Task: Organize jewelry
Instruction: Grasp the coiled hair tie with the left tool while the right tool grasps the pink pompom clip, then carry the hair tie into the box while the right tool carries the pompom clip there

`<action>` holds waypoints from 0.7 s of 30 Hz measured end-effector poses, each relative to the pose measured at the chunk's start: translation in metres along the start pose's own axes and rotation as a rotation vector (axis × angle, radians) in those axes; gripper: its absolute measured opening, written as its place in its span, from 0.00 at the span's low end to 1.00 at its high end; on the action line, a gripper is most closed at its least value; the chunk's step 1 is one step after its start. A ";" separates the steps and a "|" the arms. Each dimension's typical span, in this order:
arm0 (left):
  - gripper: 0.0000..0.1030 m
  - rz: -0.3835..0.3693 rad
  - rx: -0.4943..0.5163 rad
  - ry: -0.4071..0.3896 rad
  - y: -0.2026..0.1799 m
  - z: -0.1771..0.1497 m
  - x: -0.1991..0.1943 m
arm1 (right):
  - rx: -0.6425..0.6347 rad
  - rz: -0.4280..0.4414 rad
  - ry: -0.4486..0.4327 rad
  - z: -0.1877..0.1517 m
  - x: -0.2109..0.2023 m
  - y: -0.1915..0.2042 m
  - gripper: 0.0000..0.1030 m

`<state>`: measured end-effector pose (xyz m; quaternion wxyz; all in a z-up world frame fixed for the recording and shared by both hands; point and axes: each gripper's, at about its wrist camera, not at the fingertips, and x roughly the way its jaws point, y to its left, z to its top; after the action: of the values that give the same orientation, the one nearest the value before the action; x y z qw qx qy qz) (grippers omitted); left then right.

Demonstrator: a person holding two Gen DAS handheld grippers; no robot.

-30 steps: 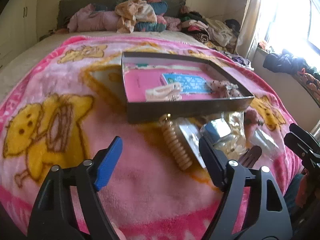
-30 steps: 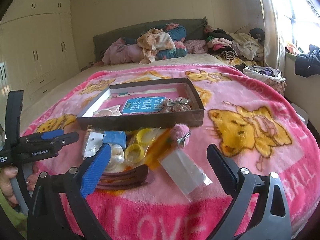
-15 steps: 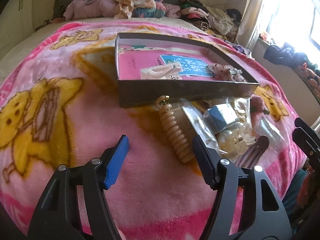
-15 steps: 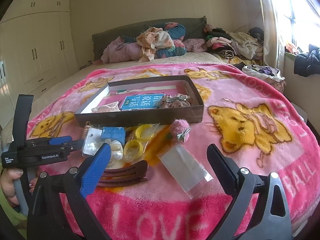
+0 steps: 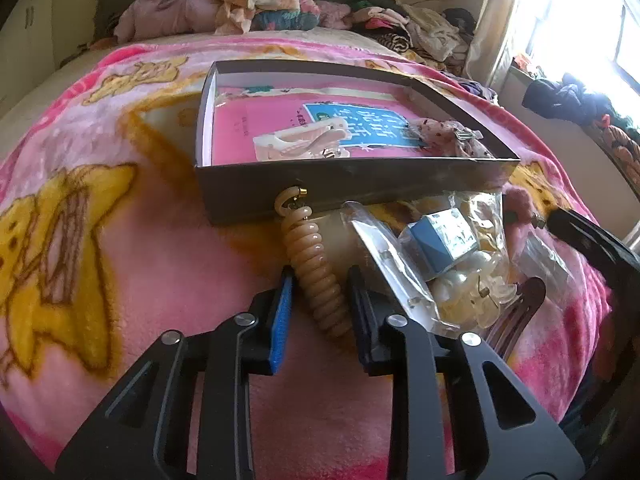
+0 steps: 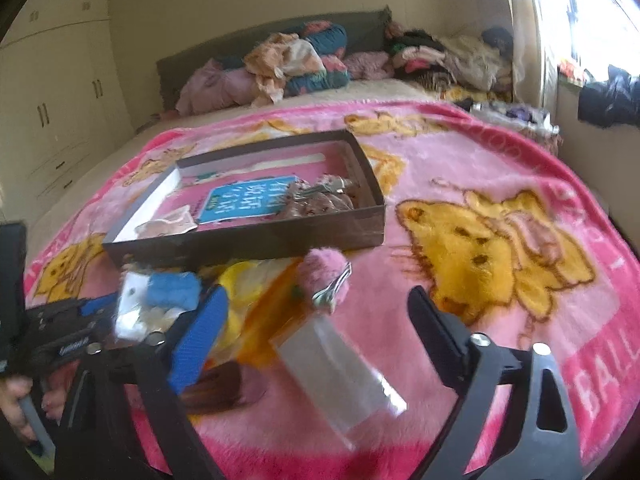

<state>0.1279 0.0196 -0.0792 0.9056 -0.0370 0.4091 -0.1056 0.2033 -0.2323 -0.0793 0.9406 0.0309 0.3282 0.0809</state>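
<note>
Dark box (image 5: 340,184) mid-frame w/ blue card (image 5: 360,126) + cream clip (image 5: 304,142). Beige spiral band (image 5: 316,276), ribbed, btwn closing left gripper (image 5: 320,292). Right gripper (image 6: 316,320) closing, nothing pinched.

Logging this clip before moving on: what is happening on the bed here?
A person is sorting hair accessories and jewelry on a pink cartoon blanket into a shallow dark cardboard box. The left tool is closing around a beige spiral coil hair tie lying just in front of the box. The right tool, also closing, has a clear plastic bag between its fingers and a fluffy pink pompom clip just ahead, gripping nothing yet.
</note>
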 end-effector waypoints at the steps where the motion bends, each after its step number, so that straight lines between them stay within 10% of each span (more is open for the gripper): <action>1: 0.17 0.000 0.004 -0.004 0.000 0.000 -0.001 | 0.009 0.002 0.017 0.002 0.006 -0.003 0.69; 10: 0.11 -0.006 -0.012 -0.019 0.008 0.002 -0.006 | 0.015 0.042 0.093 0.007 0.037 -0.007 0.32; 21: 0.11 -0.005 -0.024 -0.038 0.017 0.006 -0.019 | 0.033 0.049 0.022 0.004 0.016 -0.012 0.25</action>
<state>0.1226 0.0403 -0.0642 0.9125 -0.0508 0.3928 -0.1024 0.2195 -0.2417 -0.0872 0.9341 0.0538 0.3388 0.0987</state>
